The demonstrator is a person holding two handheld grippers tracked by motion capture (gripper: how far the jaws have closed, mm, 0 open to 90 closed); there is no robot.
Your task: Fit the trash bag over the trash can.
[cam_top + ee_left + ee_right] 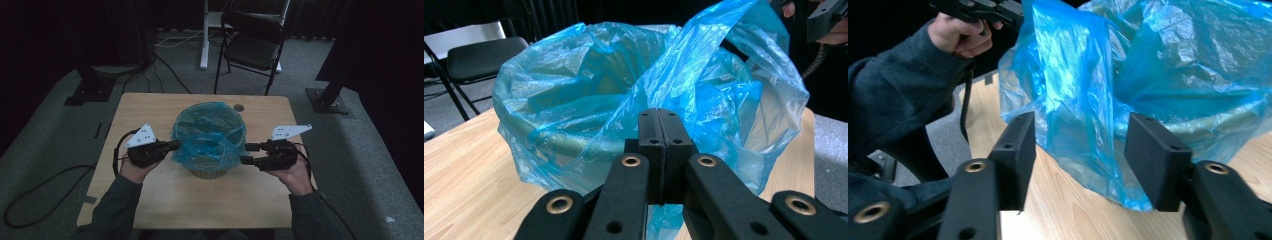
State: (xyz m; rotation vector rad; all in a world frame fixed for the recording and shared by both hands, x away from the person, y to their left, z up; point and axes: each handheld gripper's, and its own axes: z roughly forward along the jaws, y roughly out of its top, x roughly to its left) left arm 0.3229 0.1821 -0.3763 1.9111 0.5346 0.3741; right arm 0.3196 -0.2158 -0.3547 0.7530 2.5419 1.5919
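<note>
My left gripper [659,150] had its jaws pressed flat together on a fold of the thin, crinkled blue plastic bag [624,95], low in the middle of the left gripper view. My right gripper [1078,160] stood wide apart, holding nothing, with the bag's hanging edge between its pads. The bag lined a round tan bin [207,173] at the centre of the pale wooden table [150,200] in the high view. Pulling one-sided, I judged, could tear the film or tip the bin.
</note>
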